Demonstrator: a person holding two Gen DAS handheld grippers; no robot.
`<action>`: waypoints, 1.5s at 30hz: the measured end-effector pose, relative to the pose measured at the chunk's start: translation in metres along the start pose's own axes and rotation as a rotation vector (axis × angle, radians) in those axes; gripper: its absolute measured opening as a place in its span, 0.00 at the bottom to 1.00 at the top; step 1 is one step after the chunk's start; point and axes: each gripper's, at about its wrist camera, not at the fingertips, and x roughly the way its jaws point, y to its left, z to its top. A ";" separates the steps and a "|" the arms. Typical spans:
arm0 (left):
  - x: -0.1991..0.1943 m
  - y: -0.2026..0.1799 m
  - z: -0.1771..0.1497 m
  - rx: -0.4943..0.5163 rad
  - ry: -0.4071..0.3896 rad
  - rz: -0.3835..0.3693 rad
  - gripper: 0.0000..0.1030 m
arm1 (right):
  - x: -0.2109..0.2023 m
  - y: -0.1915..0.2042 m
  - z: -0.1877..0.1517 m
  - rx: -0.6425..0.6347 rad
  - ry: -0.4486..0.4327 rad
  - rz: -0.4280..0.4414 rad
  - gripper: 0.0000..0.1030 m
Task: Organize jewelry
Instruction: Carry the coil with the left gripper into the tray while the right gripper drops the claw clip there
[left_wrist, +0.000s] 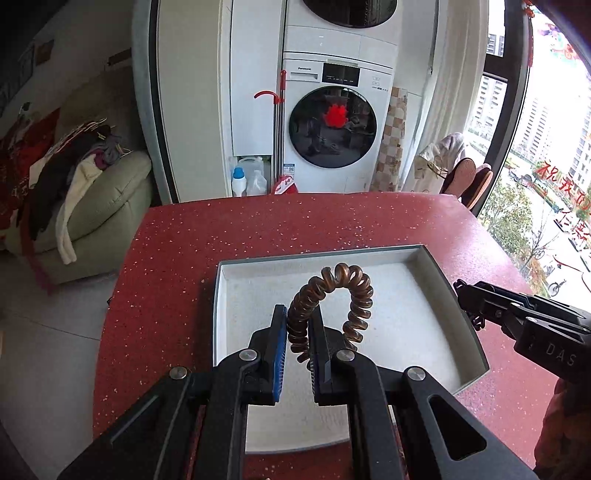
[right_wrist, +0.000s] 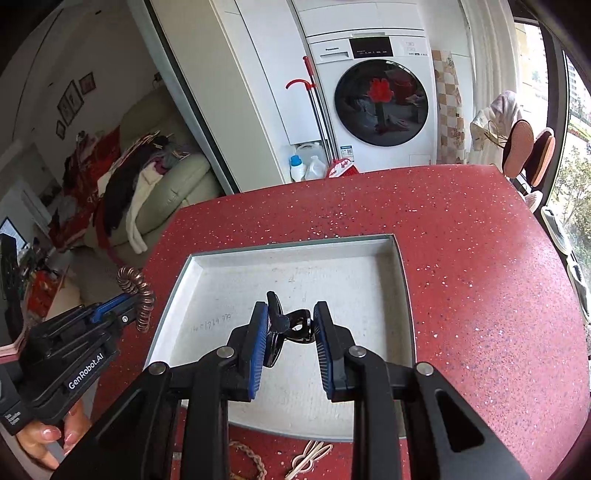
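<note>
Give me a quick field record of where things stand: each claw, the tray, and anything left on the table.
left claw: shut on a brown spiral coil hair tie, held above the tray
right claw: shut on a black plastic hair clip, also above the tray
tray: shallow white rectangular tray on the red speckled table, nothing lying in it
still on table: a braided brown cord and a cream looped cord, near the tray's front edge
</note>
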 end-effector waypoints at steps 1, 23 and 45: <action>0.011 0.000 -0.001 0.005 0.011 0.011 0.29 | 0.009 -0.003 0.000 0.007 0.012 -0.003 0.27; 0.093 -0.009 -0.038 0.050 0.159 0.132 0.30 | 0.068 -0.017 -0.037 0.026 0.110 -0.051 0.54; 0.036 -0.011 -0.037 0.056 0.028 0.081 1.00 | -0.022 -0.021 -0.056 0.135 -0.070 0.045 0.80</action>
